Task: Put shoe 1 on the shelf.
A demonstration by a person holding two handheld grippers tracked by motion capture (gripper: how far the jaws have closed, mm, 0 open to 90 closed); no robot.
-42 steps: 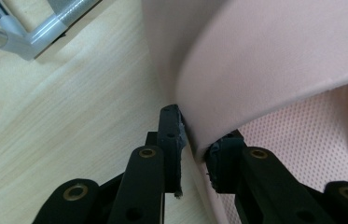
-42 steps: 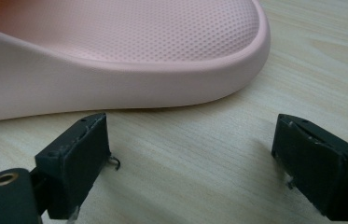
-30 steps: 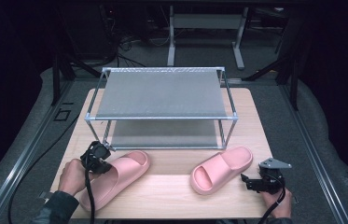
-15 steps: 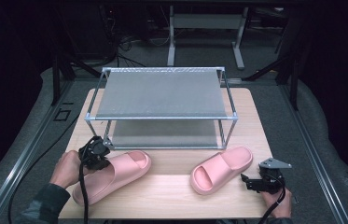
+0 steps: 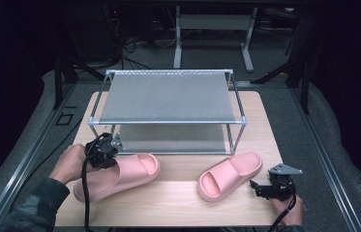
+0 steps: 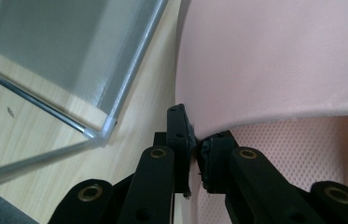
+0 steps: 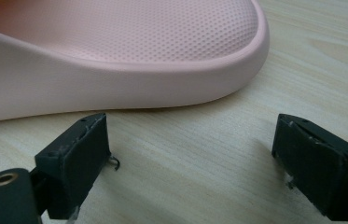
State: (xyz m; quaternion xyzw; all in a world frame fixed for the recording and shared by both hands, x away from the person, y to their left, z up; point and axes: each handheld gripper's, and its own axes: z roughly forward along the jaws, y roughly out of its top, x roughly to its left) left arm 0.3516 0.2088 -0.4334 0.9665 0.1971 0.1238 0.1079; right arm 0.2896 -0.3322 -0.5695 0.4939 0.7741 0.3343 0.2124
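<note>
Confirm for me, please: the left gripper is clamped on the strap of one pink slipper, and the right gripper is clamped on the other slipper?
Not quite. The left gripper is indeed clamped on its pink slipper's strap, but the right gripper stands open, with the other slipper lying ahead of its jaws, untouched, as the right gripper view shows.

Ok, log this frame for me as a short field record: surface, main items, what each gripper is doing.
surface: wooden table
rack: two-level metal shelf rack at the back of the table
left slipper: pink slipper, strap edge pinched by the left gripper
right slipper: second pink slipper lying flat on the table, not gripped
right gripper: right gripper, jaws wide apart, just short of that slipper's heel
left hand: left hand beside the rack's front left corner
</note>
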